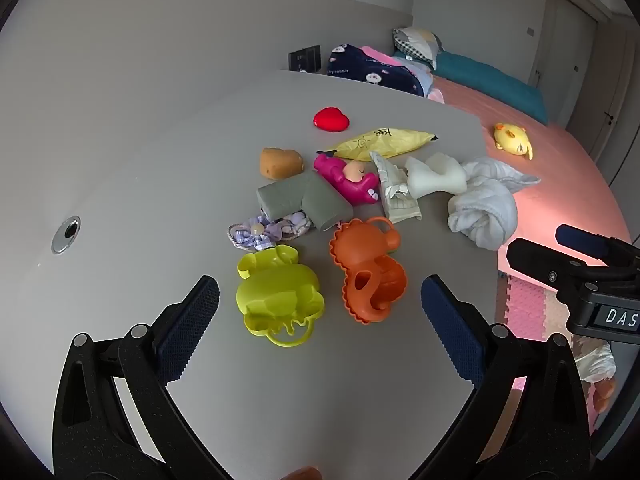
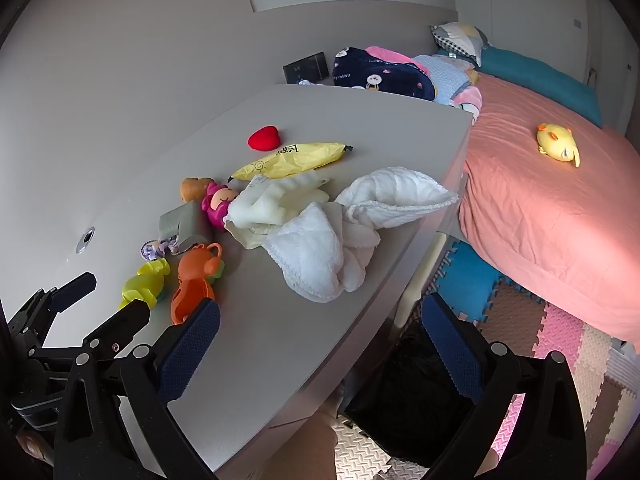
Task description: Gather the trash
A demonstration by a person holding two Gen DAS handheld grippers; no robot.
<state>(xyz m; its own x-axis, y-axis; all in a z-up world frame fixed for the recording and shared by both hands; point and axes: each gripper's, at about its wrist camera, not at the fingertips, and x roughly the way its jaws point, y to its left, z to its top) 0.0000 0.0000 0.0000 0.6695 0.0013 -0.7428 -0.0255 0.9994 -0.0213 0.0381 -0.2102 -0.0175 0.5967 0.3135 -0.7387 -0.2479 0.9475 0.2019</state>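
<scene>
Now both grippers hover with jaws spread wide and empty: the left gripper (image 1: 320, 304) over the yellow mould (image 1: 278, 294), the right gripper (image 2: 320, 320) at the table (image 2: 280, 340) edge. Crumpled paper (image 1: 396, 192) lies beside the white towel (image 1: 484, 204).

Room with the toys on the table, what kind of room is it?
Most likely a child's bedroom. A bed with a pink sheet and pillows stands right beside the table, a yellow plush lies on it, and bright foam mats cover the floor.
</scene>
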